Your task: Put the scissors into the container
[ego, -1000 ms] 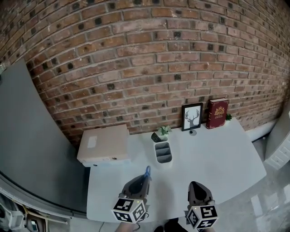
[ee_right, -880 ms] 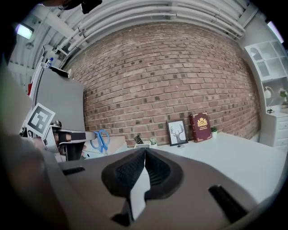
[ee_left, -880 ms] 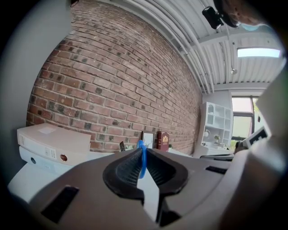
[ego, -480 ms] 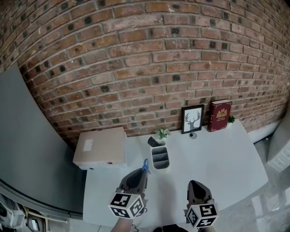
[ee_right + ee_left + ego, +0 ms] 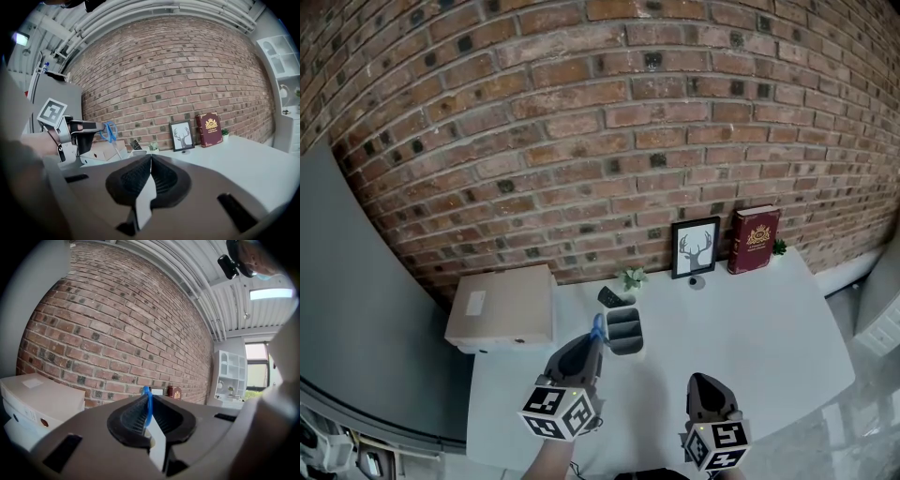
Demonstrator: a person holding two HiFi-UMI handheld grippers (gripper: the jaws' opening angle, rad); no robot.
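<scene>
The scissors [image 5: 597,327] have blue handles, and my left gripper [image 5: 592,343] is shut on them. It holds them in the air just left of the grey container [image 5: 625,330], which stands on the white table [image 5: 750,319]. In the left gripper view a blue handle loop [image 5: 148,405] stands up between the closed jaws. The right gripper view shows the scissors [image 5: 111,134] hanging blades down from the left gripper [image 5: 80,127], above and left of the container [image 5: 140,151]. My right gripper [image 5: 705,383] stays shut and empty near the table's front edge, apart from both.
A beige box [image 5: 500,305] lies at the table's left end. A small plant [image 5: 631,277] and a black object [image 5: 609,297] sit behind the container. A framed deer picture [image 5: 695,247] and a red book [image 5: 752,238] lean on the brick wall.
My left gripper has carried the scissors forward, from the table's front to right beside the container. The right gripper has stayed where it was.
</scene>
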